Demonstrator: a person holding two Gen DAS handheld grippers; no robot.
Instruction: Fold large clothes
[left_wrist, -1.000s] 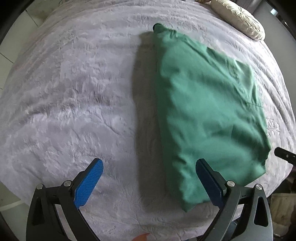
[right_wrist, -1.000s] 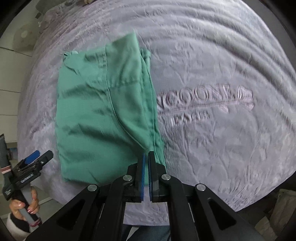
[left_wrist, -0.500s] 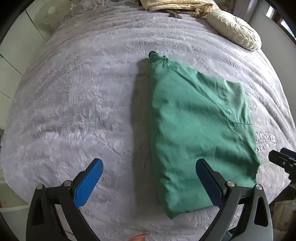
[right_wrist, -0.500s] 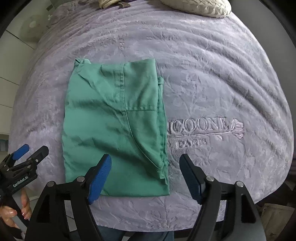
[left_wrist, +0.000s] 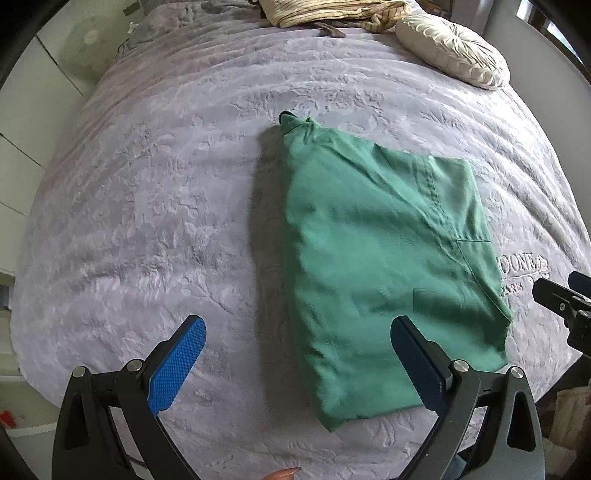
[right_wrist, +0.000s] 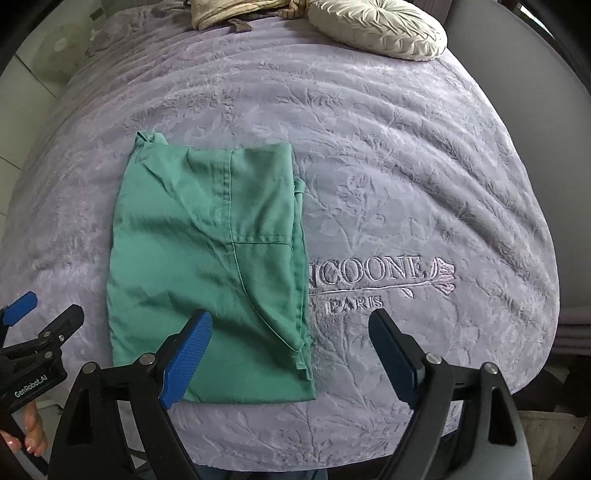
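Observation:
A green garment (left_wrist: 384, 258) lies folded into a rough rectangle on the lilac bedspread (left_wrist: 147, 206); it also shows in the right wrist view (right_wrist: 207, 266), flat near the bed's front edge. My left gripper (left_wrist: 295, 354) is open and empty, held above the garment's near left corner. My right gripper (right_wrist: 291, 347) is open and empty, above the garment's near right corner. The left gripper shows at the left edge of the right wrist view (right_wrist: 33, 325); the right gripper shows at the right edge of the left wrist view (left_wrist: 565, 299).
A cream round cushion (right_wrist: 376, 29) and a beige striped cloth (right_wrist: 236, 11) lie at the head of the bed. Embroidered lettering (right_wrist: 373, 273) marks the bedspread right of the garment. The bed's front edge (right_wrist: 332, 450) is just below both grippers.
My right gripper opened and let go of the garment's edge, which dropped flat onto the fold. Both grippers pulled back and up from the bed.

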